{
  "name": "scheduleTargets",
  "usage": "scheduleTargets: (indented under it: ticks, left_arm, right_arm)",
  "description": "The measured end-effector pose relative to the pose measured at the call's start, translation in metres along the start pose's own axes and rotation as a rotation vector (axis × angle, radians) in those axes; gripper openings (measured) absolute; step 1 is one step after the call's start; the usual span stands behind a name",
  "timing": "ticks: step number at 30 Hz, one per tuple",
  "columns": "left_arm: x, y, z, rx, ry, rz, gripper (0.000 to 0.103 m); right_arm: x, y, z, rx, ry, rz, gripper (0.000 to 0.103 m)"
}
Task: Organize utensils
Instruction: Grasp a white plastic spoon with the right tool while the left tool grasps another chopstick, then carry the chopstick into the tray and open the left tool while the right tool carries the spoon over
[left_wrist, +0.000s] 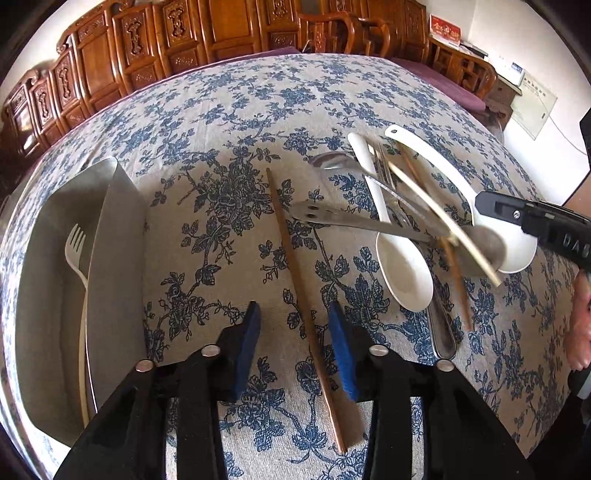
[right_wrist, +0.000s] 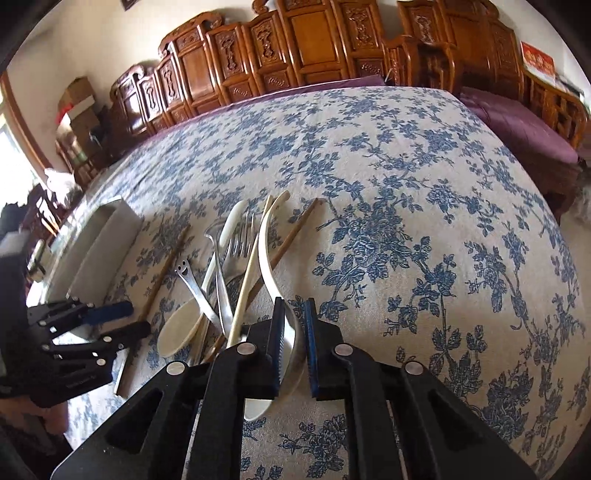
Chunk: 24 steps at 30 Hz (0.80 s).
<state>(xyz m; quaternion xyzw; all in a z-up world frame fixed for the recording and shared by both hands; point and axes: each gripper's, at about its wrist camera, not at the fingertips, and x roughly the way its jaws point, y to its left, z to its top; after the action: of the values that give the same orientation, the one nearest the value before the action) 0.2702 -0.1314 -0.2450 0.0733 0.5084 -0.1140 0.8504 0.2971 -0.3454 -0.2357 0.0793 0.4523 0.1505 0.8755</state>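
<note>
A pile of utensils lies on the floral tablecloth: white spoons (left_wrist: 404, 269), a metal spoon with a smiley handle (left_wrist: 354, 218), a metal fork (right_wrist: 236, 243) and pale chopsticks (right_wrist: 245, 284). One brown chopstick (left_wrist: 299, 291) lies apart, between the fingers of my open left gripper (left_wrist: 293, 347). My right gripper (right_wrist: 293, 347) is closed around the bowl of a large white spoon (right_wrist: 269, 247); it also shows in the left wrist view (left_wrist: 517, 251). A metal tray (left_wrist: 114, 236) at the left holds a white plastic fork (left_wrist: 75, 247).
The tablecloth (right_wrist: 406, 184) spreads wide beyond the pile. Carved wooden cabinets (left_wrist: 155, 40) and chairs (left_wrist: 343, 33) stand behind the table. A purple bench cushion (right_wrist: 517, 125) is at the right. The left gripper shows in the right wrist view (right_wrist: 99, 325).
</note>
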Motion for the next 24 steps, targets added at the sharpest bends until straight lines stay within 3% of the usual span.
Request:
scheduleTargets:
  ticks: [6, 24]
  left_arm:
    - [0.0, -0.001, 0.001, 0.009, -0.007, -0.005, 0.006]
    - [-0.034, 0.012, -0.006, -0.007, -0.052, -0.006, 0.004]
  right_arm:
    - [-0.014, -0.008, 0.005, 0.029, -0.064, 0.001, 0.012]
    - [-0.012, 0.025, -0.001, -0.072, -0.052, -0.065, 0.012]
